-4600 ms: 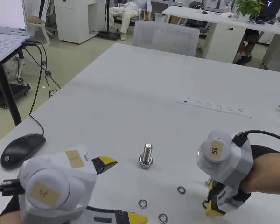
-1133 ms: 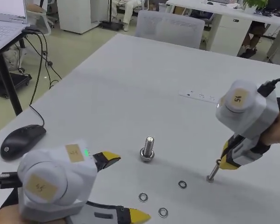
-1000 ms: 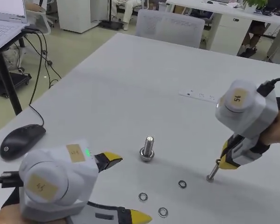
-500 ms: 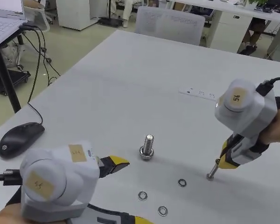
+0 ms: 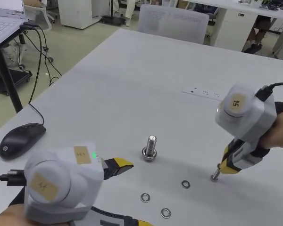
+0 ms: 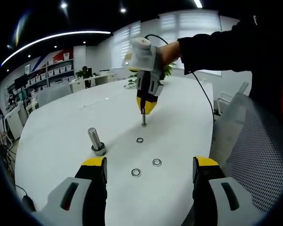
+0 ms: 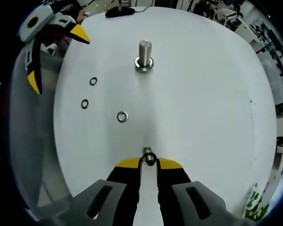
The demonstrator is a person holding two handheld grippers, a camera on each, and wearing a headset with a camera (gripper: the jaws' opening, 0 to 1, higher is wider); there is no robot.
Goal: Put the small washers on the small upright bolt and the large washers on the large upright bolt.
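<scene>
While my right gripper (image 7: 149,163) pinches the small bolt (image 5: 215,175) beside the large bolt (image 5: 150,147), my left gripper (image 6: 149,163) gapes wide, empty.

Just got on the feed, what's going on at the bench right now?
The right gripper has its fingers closed on what looks like a small washer, held at the top of the small upright bolt. The left gripper hovers open and empty near the table's edge. Three loose washers lie on the table, and the large upright bolt stands apart.
</scene>
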